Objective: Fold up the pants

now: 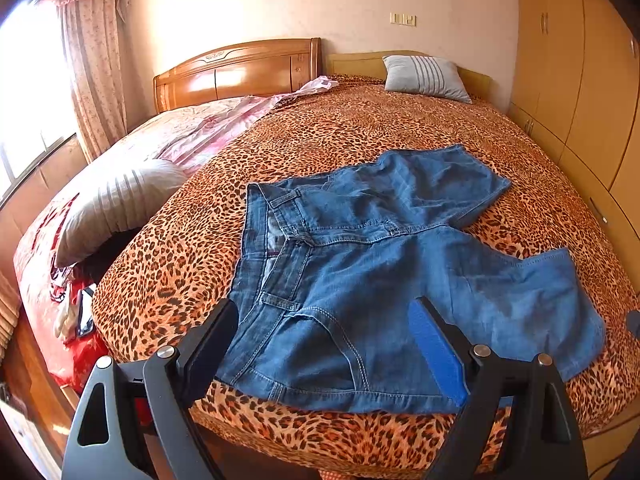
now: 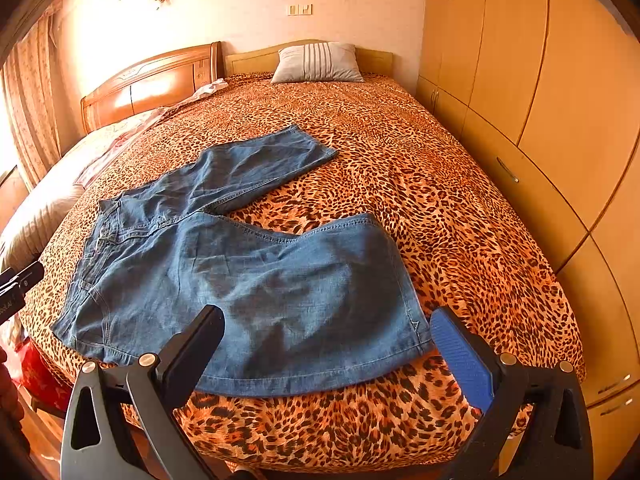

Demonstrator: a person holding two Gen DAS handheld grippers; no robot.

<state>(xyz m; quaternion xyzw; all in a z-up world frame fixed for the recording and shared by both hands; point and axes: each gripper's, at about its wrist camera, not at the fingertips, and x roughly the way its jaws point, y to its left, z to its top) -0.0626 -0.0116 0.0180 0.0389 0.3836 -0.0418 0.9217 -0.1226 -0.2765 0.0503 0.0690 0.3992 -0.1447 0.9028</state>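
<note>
Blue denim pants (image 1: 384, 264) lie spread flat on the leopard-print bed cover (image 1: 360, 132), waistband to the left, the two short legs fanned apart to the right. My left gripper (image 1: 324, 308) is open and empty, hovering above the near waistband and pocket. In the right wrist view the pants (image 2: 256, 276) lie with the near leg's hem towards me. My right gripper (image 2: 326, 316) is open and empty, just above that near leg's hem. The left gripper's tip (image 2: 22, 278) shows at the left edge.
A grey striped pillow (image 1: 426, 78) leans at the headboard (image 1: 240, 74); another pillow (image 1: 116, 204) lies at the left on a pink quilt (image 1: 208, 128). A wooden wardrobe (image 2: 540, 100) runs along the right side. The bed's near edge (image 2: 320, 432) is just below both grippers.
</note>
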